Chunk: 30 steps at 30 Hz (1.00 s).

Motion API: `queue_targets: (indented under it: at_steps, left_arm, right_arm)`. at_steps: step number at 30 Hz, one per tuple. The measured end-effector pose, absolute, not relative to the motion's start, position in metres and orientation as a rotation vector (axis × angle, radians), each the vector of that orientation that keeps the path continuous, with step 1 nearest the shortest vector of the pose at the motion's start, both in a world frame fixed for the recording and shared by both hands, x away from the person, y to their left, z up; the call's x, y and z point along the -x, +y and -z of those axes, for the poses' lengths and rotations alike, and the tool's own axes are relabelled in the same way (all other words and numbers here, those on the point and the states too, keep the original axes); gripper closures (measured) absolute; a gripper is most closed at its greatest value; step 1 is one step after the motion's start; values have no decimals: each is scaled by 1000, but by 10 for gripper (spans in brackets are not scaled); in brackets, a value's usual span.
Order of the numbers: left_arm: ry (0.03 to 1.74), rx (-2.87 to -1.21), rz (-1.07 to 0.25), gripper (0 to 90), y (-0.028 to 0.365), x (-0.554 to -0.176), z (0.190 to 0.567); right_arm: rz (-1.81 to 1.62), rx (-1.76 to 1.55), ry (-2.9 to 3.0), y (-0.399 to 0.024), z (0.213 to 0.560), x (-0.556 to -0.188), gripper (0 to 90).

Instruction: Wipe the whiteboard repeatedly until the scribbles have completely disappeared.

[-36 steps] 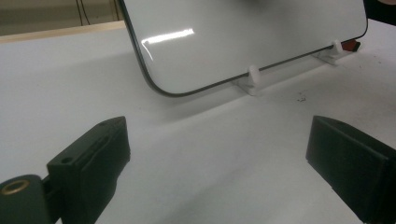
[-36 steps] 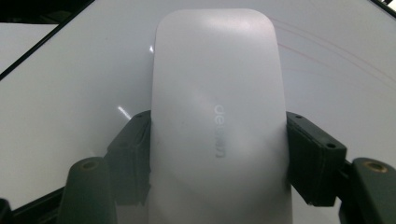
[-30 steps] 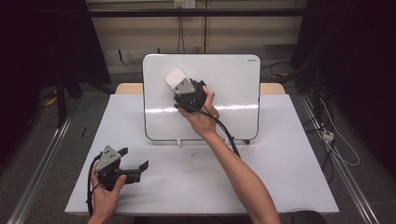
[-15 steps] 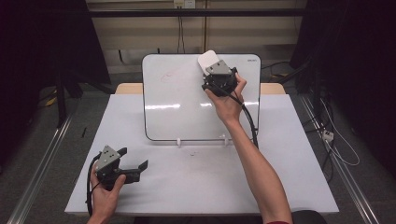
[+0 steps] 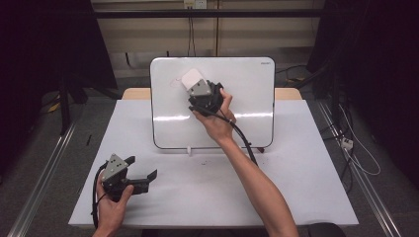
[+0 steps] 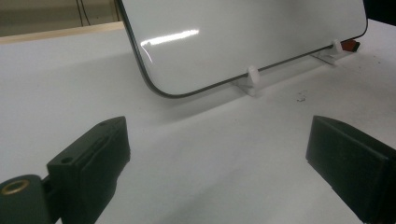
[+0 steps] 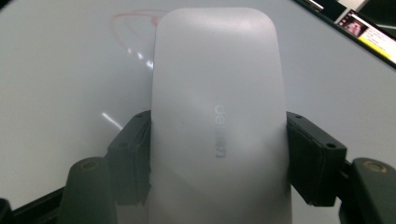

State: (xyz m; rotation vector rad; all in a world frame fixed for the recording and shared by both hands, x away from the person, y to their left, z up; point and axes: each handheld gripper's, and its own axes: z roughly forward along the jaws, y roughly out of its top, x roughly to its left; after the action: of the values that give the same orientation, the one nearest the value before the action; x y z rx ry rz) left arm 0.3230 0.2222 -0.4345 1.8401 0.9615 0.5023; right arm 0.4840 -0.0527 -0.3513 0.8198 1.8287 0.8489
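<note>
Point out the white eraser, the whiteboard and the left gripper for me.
white eraser (image 7: 217,112): right gripper view, middle of its broad back.
whiteboard (image 5: 247,89): high view, bare white face right of the hand.
left gripper (image 6: 219,149): left gripper view, midway between its open jaws.

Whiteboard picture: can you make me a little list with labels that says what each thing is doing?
board: whiteboard propped tilted on clips on the table
right gripper: shut on a white eraser against the board
marks: faint red loops beside the eraser
left gripper: open, holding nothing, low over the table
</note>
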Motion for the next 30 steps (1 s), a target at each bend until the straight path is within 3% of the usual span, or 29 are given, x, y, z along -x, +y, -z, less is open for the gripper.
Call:
queue_targets:
  at_steps: [13,30]
  left_arm:
    - [957,-1834,-503,61,222,-323,434]
    - [955,-1829,-492,60,224,-322,434]
  right_arm:
    - [-828,-628,1926,6,380,-463,317]
    - [-854,-718,1858,13,344,-499,318]
